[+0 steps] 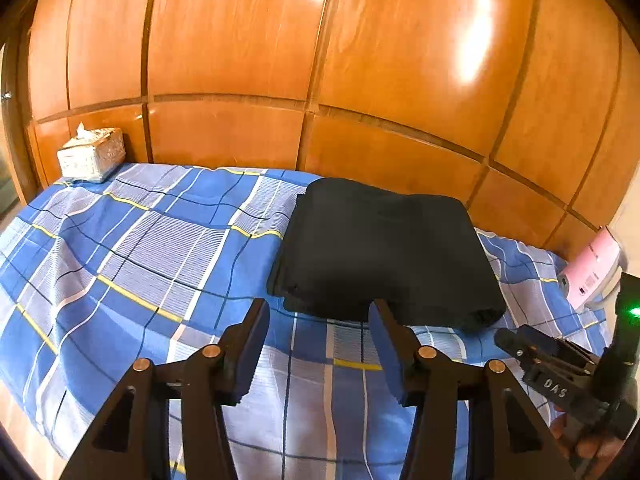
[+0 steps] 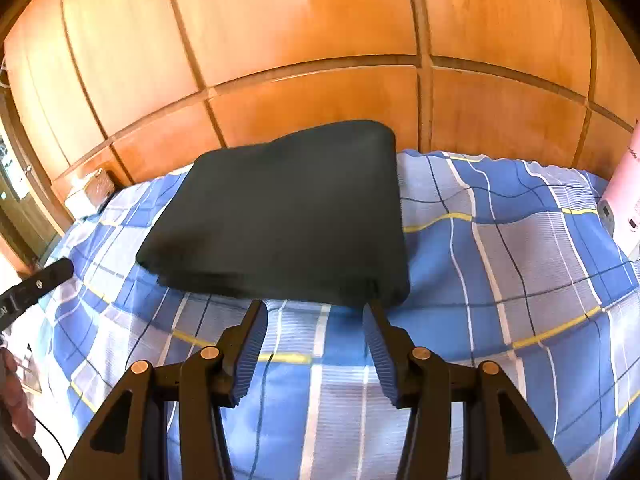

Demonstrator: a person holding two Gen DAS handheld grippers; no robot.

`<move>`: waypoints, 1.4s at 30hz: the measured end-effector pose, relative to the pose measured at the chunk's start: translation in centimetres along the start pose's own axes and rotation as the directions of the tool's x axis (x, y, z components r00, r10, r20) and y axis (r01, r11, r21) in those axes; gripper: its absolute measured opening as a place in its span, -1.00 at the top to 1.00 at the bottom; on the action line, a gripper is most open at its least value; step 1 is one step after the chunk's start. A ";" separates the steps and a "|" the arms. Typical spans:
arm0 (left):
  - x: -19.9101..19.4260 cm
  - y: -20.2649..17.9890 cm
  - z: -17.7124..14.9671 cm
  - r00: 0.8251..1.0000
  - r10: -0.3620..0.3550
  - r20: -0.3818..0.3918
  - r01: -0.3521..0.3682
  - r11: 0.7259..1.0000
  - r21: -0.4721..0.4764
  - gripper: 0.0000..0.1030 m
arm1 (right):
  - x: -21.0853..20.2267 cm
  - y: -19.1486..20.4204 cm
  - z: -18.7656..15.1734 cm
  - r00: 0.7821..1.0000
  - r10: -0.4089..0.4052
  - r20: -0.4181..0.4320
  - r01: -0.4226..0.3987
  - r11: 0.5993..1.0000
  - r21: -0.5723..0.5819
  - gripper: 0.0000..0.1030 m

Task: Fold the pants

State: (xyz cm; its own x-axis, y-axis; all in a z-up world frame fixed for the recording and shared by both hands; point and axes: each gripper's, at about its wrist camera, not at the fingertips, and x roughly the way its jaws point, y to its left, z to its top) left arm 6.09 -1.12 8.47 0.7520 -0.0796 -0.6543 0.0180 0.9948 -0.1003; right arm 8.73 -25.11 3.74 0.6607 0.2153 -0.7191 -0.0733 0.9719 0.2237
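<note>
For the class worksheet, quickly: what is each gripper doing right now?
Left gripper: open, holding nothing, short of the folded pants.
Right gripper: open, holding nothing.

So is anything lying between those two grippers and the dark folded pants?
Nothing visible: only bare blue plaid bedsheet separates the left gripper and right gripper from the dark folded pants.

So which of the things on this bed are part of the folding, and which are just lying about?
Part of the job:
- black pants, folded on the checked bedsheet
- left gripper
- right gripper

Just lying about:
- tissue box
- pink device
</note>
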 end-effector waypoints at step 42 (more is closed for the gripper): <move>-2.9 -3.1 -4.0 0.992 0.114 0.049 -0.117 0.992 0.046 -0.99 | -5.0 5.5 -3.7 0.968 -0.209 0.138 0.219 0.974 -0.064 0.01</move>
State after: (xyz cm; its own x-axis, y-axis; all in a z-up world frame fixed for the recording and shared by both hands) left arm 1.23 -4.26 7.70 0.7807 0.0380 -0.6238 -0.0396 0.9992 0.0113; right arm 2.26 -20.52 6.12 0.7580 -0.0074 -0.6523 0.0255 0.9995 0.0183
